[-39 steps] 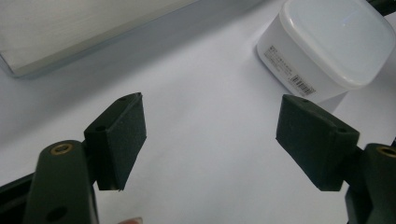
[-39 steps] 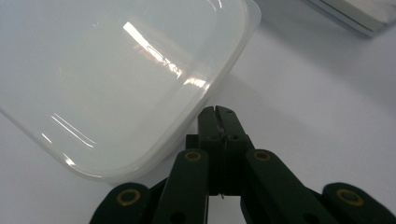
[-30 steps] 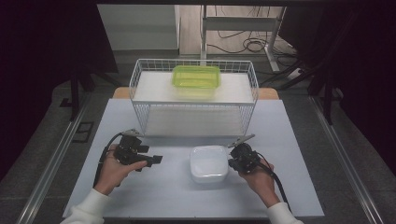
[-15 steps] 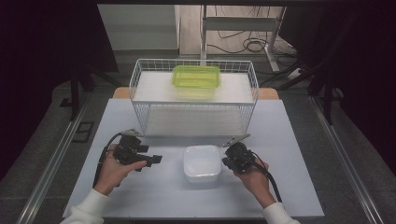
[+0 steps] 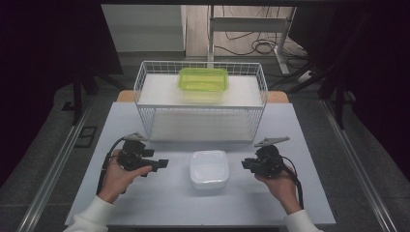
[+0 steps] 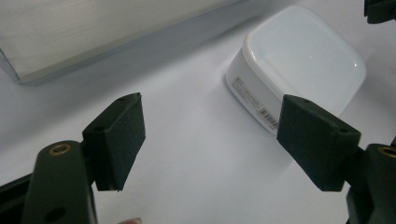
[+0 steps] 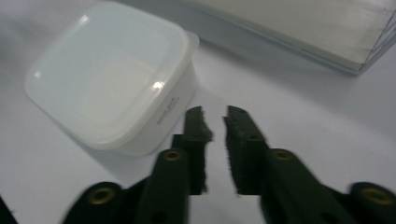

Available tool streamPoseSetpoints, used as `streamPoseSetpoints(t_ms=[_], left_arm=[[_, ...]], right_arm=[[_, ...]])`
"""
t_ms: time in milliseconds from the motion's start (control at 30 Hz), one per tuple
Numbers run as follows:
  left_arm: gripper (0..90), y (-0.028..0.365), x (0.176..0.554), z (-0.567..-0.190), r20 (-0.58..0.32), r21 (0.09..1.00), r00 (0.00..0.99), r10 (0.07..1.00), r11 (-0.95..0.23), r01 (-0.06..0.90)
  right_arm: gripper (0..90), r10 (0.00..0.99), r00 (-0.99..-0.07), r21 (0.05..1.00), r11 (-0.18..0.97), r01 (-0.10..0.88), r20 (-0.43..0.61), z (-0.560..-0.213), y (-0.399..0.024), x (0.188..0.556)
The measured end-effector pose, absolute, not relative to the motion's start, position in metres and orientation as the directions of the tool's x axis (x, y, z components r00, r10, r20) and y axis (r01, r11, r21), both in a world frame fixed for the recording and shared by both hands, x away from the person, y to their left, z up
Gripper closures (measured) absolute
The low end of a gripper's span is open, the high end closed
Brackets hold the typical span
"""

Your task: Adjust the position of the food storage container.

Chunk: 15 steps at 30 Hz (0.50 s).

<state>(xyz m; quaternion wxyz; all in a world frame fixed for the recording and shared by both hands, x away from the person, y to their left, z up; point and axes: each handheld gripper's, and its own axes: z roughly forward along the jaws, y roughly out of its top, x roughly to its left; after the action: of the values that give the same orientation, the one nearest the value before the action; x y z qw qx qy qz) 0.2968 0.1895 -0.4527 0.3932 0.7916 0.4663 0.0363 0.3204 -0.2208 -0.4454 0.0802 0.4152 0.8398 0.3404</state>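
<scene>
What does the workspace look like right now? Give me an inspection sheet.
Surface: pale table, white container's surroundings bare.
Job's things: lidded white container upright between the claws, touched by neither.
Clutter: nothing seen.
Grippers: left claw wide open, aimed at the container; right claw apart from it, jaws just been opening, narrow gap, nothing between.
Cables: one trails from each claw; more on the floor behind.
Surroundings: white wire basket holding a green container; dark room.

White lidded plastic container (image 5: 209, 168) — squarish with rounded corners, translucent lid on, small printed label on one side wall, sitting flat and upright on the pale table — in front of the wire basket
</scene>
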Motion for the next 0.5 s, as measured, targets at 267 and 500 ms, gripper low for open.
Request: streamPoseSetpoints(t_ms=[267, 500], left_arm=[[22.8, 0.1859, 0.2934, -0.4508, -0.329, 0.676, 0.558, 0.762, -0.223, 0.702], [22.7, 0.1827, 0.2931, -0.4541, -0.363, 0.669, 0.550, 0.753, -0.200, 0.716]], right_arm=[[41.9, 0.712, -0.632, 0.673, 0.307, 0.672, 0.306, -0.4411, -0.2240, 0.3217], [35.2, 0.713, -0.625, 0.663, 0.303, 0.684, 0.319, -0.4433, -0.2200, 0.3211]])
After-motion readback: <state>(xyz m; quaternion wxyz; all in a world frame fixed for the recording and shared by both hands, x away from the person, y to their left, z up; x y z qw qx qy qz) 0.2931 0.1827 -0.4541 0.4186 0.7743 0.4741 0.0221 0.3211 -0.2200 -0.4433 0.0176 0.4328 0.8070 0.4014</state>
